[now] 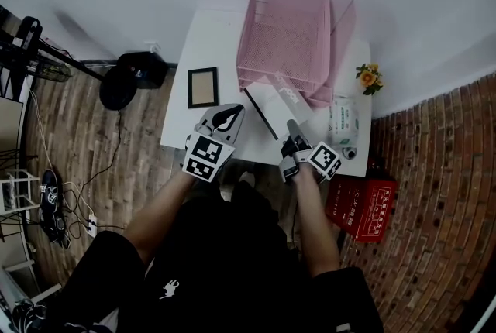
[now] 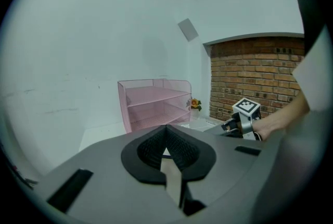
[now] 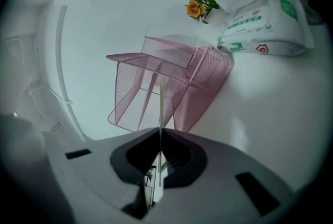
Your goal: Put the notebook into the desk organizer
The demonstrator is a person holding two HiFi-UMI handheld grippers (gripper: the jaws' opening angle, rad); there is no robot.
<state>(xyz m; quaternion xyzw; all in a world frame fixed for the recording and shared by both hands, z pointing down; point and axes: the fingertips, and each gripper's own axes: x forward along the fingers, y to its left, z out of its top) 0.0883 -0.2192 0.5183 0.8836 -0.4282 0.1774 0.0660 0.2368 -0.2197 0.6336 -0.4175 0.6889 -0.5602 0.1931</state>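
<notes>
The white surface carries the pink mesh organizer at its 12 o'clock end. The notebook is at the organizer's 6 o'clock, right at the open front. Its far end reaches the lowest tray's lip, though I cannot tell whether they touch. The right tongs are clamped on the notebook's near edge, at its 5 o'clock. The left tongs are together and empty at its 9 o'clock, apart from it. To insert it well, I judge the notebook should lie flat with a shelf, its leading edge square between the side walls. It can then slide toward 12 o'clock without snagging the mesh.
</notes>
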